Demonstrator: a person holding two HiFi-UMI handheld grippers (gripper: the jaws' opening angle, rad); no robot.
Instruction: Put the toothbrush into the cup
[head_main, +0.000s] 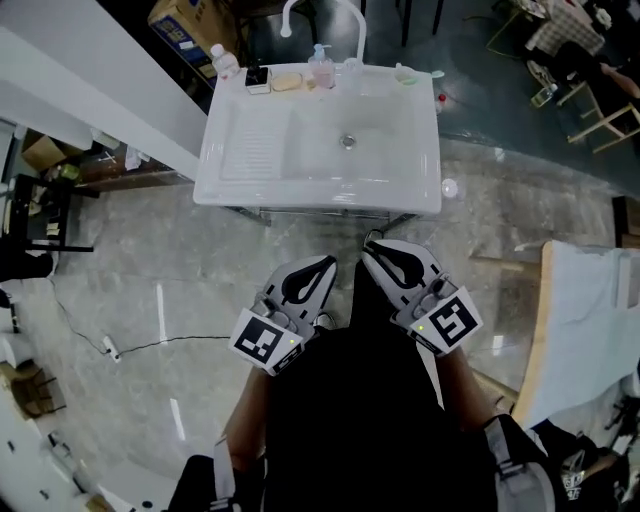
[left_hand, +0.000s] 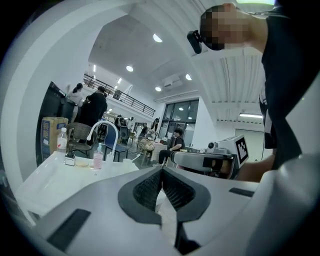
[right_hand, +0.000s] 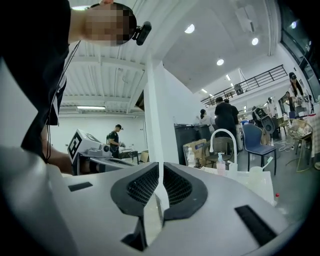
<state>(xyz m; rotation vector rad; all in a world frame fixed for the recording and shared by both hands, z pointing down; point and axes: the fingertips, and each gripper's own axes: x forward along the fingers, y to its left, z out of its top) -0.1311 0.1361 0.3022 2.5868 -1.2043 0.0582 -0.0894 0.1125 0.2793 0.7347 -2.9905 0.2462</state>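
Standing back from the sink (head_main: 420, 195), the person holds the left gripper (head_main: 324, 264) and right gripper (head_main: 369, 252) near the body, jaws pressed together on nothing, seemingly before any reach. The toothbrush (head_main: 422, 74) sits at the cup (head_main: 402, 72) on the sink's far right corner; no writing is legible.

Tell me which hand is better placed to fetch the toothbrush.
Right, probably: toothbrush and cup sit at the sink's back right corner, on the right tool's side. The left tool is equally far back; both shut, empty.
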